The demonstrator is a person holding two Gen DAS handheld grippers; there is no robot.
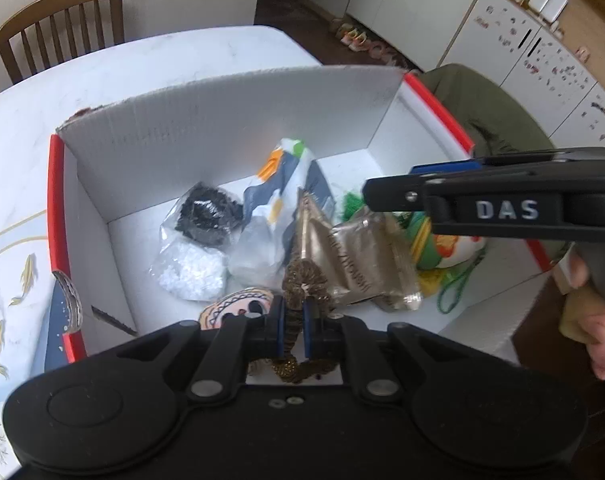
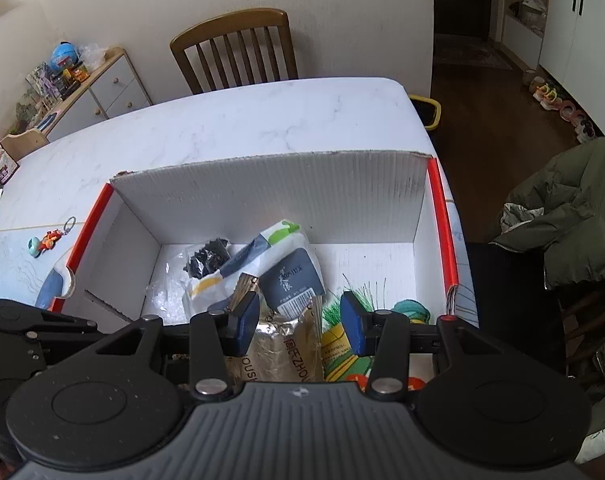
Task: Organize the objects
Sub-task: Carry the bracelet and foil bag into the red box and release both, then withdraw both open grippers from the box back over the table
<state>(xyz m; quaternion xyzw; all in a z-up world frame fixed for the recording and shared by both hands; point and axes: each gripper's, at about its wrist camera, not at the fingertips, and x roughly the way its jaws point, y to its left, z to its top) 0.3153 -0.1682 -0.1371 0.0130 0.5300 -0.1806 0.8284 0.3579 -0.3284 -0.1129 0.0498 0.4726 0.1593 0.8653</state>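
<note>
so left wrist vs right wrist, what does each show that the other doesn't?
Left wrist only: the left gripper shut on a gold tinsel strand, the right gripper's side marked DAS, and a hand on its handle.

Right wrist only: the right gripper open and empty over the packets, a toy keychain on the table, a side cabinet.

Both: the red-edged white box, the black-bits bag, the wooden chair.
</note>
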